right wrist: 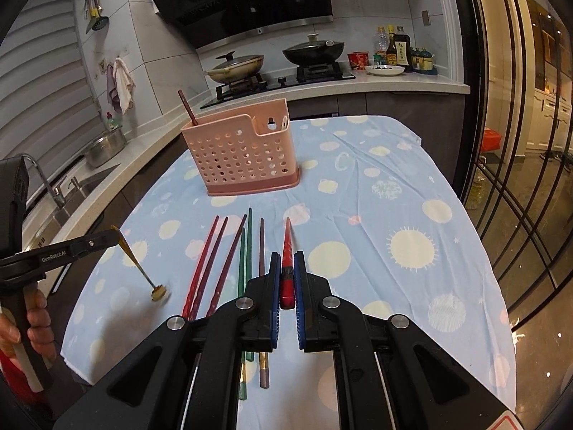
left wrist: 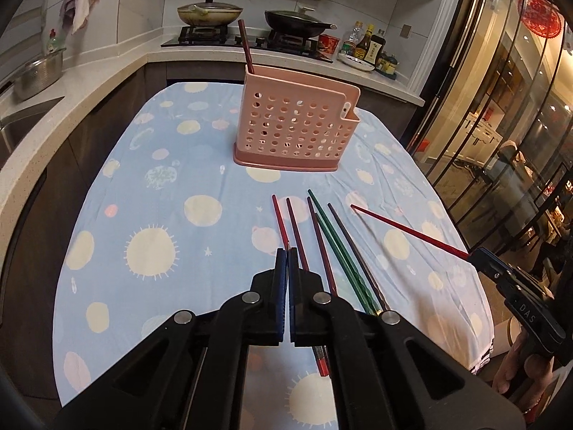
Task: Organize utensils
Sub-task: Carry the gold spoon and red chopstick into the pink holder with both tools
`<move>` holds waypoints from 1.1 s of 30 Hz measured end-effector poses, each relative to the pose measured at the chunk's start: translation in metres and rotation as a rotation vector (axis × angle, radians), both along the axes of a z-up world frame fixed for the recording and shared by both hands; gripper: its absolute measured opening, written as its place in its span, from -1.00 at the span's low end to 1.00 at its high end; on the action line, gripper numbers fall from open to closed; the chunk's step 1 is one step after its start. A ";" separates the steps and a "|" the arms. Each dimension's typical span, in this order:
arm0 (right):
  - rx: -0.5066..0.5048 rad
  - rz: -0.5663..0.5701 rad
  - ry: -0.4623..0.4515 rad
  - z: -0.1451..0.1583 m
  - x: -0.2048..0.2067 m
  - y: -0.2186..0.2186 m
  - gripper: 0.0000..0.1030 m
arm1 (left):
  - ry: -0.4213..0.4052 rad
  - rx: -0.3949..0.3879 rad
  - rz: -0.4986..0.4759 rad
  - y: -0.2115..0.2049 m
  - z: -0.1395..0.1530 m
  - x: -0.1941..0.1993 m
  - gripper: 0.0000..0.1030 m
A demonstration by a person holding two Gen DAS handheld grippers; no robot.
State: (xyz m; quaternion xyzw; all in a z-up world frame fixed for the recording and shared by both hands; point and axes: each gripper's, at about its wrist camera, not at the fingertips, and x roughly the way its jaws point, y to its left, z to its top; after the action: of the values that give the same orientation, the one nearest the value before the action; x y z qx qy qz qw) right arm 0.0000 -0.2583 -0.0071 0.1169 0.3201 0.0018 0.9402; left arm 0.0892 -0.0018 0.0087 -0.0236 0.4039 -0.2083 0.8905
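A pink perforated utensil holder [left wrist: 297, 125] [right wrist: 243, 157] stands upright on the table [left wrist: 172, 165] [right wrist: 376, 215], which is covered with a blue cloth printed with pale suns and planets. One dark red chopstick [left wrist: 245, 44] [right wrist: 188, 107] leans in the holder's left end, its top sticking out above the rim.

On the near side of the holder, apart from its base, six loose chopsticks [left wrist: 322, 236] [right wrist: 229, 258] lie side by side on the cloth: three red, two green, one dark purple.

The right tongs [right wrist: 285, 256] [left wrist: 478, 254] are clamped on a bright red chopstick [right wrist: 287, 236] [left wrist: 404, 231], held off the cloth with its tip towards the holder.

The left tongs [left wrist: 287, 251] [right wrist: 115, 236] are pressed together; seen from the right wrist, a thin gold utensil [right wrist: 138, 265] hangs from their tip, too blurred to name.
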 end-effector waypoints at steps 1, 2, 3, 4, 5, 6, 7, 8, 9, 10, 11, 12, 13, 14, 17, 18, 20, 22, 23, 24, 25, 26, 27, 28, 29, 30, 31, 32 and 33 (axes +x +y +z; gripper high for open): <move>-0.001 0.001 -0.009 0.003 0.001 0.000 -0.86 | -0.003 -0.001 -0.001 -0.001 0.001 0.000 -0.99; -0.002 0.002 -0.017 0.007 0.002 0.000 -0.86 | -0.005 -0.004 -0.004 -0.001 0.003 0.001 -0.99; -0.004 0.003 -0.025 0.010 0.004 0.000 -0.86 | -0.011 -0.004 -0.006 -0.002 0.004 0.002 -0.99; -0.008 0.003 -0.037 0.014 0.005 -0.001 -0.87 | -0.018 -0.005 -0.007 -0.003 0.007 0.003 -0.99; -0.011 0.002 -0.048 0.019 0.007 -0.002 -0.86 | -0.023 -0.010 -0.011 -0.003 0.010 0.003 -0.99; -0.014 0.001 -0.058 0.023 0.009 -0.002 -0.87 | -0.028 -0.014 -0.013 -0.003 0.013 0.004 -0.99; -0.015 0.001 -0.070 0.029 0.011 -0.003 -0.87 | -0.034 -0.016 -0.014 -0.003 0.015 0.006 -0.99; -0.014 0.001 -0.083 0.034 0.013 -0.005 -0.87 | -0.041 -0.020 -0.017 -0.004 0.019 0.008 -0.99; -0.013 0.002 -0.095 0.040 0.015 -0.006 -0.87 | -0.047 -0.023 -0.019 -0.004 0.023 0.010 -0.99; -0.011 0.004 -0.109 0.046 0.018 -0.007 -0.87 | -0.055 -0.025 -0.020 -0.005 0.027 0.012 -0.99; -0.011 0.006 -0.124 0.053 0.021 -0.008 -0.87 | -0.063 -0.028 -0.022 -0.005 0.031 0.014 -0.99; -0.011 0.008 -0.138 0.060 0.024 -0.009 -0.87 | -0.070 -0.031 -0.025 -0.005 0.035 0.018 -0.99; -0.015 0.011 -0.154 0.068 0.028 -0.010 -0.87 | -0.079 -0.035 -0.028 -0.006 0.040 0.022 -0.99; -0.019 0.012 -0.168 0.075 0.032 -0.010 -0.87 | -0.089 -0.038 -0.033 -0.007 0.046 0.027 -0.99; -0.033 0.016 -0.213 0.098 0.051 -0.011 -0.87 | -0.123 -0.042 -0.040 -0.011 0.065 0.043 -0.99; -0.035 0.018 -0.227 0.105 0.058 -0.012 -0.87 | -0.136 -0.041 -0.039 -0.012 0.072 0.049 -0.99; -0.040 0.024 -0.252 0.121 0.072 -0.012 -0.87 | -0.160 -0.039 -0.038 -0.014 0.085 0.060 -0.99; -0.045 0.023 -0.279 0.135 0.087 -0.013 -0.87 | -0.187 -0.042 -0.039 -0.017 0.100 0.072 -0.99; -0.048 0.023 -0.291 0.143 0.094 -0.013 -0.87 | -0.196 -0.046 -0.040 -0.018 0.106 0.078 -0.99; -0.048 0.024 -0.304 0.149 0.101 -0.013 -0.87 | -0.208 -0.048 -0.040 -0.020 0.114 0.086 -0.99; -0.043 0.025 -0.318 0.157 0.109 -0.013 -0.87 | -0.219 -0.049 -0.037 -0.021 0.120 0.091 -0.99; -0.037 0.027 -0.329 0.164 0.117 -0.013 -0.87 | -0.230 -0.049 -0.033 -0.023 0.126 0.098 -0.99; -0.028 0.029 -0.342 0.171 0.126 -0.014 -0.87 | -0.240 -0.051 -0.032 -0.024 0.132 0.104 -0.99; -0.021 0.031 -0.353 0.178 0.135 -0.014 -0.87 | -0.253 -0.051 -0.030 -0.026 0.139 0.112 -0.99; -0.017 0.032 -0.362 0.184 0.144 -0.014 -0.87 | -0.261 -0.052 -0.028 -0.027 0.143 0.118 -0.99; -0.016 0.031 -0.371 0.190 0.153 -0.013 -0.87 | -0.268 -0.052 -0.028 -0.029 0.148 0.124 -0.99; -0.013 0.031 -0.379 0.195 0.161 -0.011 -0.87 | -0.275 -0.051 -0.024 -0.032 0.153 0.132 -0.99; -0.013 0.031 -0.385 0.199 0.170 -0.010 -0.87 | -0.280 -0.050 -0.023 -0.034 0.156 0.139 -0.99; -0.012 0.032 -0.389 0.203 0.178 -0.008 -0.87 | -0.284 -0.049 -0.024 -0.036 0.158 0.145 -0.99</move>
State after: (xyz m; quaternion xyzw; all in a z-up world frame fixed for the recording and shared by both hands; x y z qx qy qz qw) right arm 0.1777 -0.2663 0.1964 0.1038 0.1342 0.0375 0.9848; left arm 0.2342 -0.0375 0.1670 -0.0108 0.2690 -0.2301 0.9352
